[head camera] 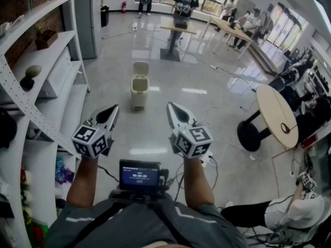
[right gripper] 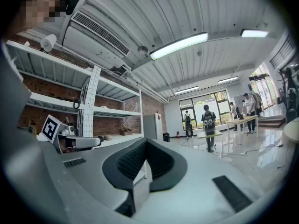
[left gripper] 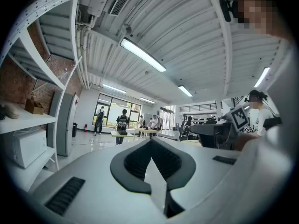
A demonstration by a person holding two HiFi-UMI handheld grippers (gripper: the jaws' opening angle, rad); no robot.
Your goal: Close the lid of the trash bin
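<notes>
Trash bin (head camera: 138,92) stands well ahead of us on the glossy floor (head camera: 201,118), lid (head camera: 140,68) tipped up. Our left gripper (head camera: 110,111) and right gripper (head camera: 174,110) are both pinched together on nothing. We judge a hard shove on the lid could slide or topple the bin — it looks light. What lies inside it we cannot see from here

Before us the small beige trash bin (head camera: 138,91) stands on the floor (head camera: 196,68); white metal shelving (head camera: 76,103) left, round table (head camera: 274,107) right.
</notes>
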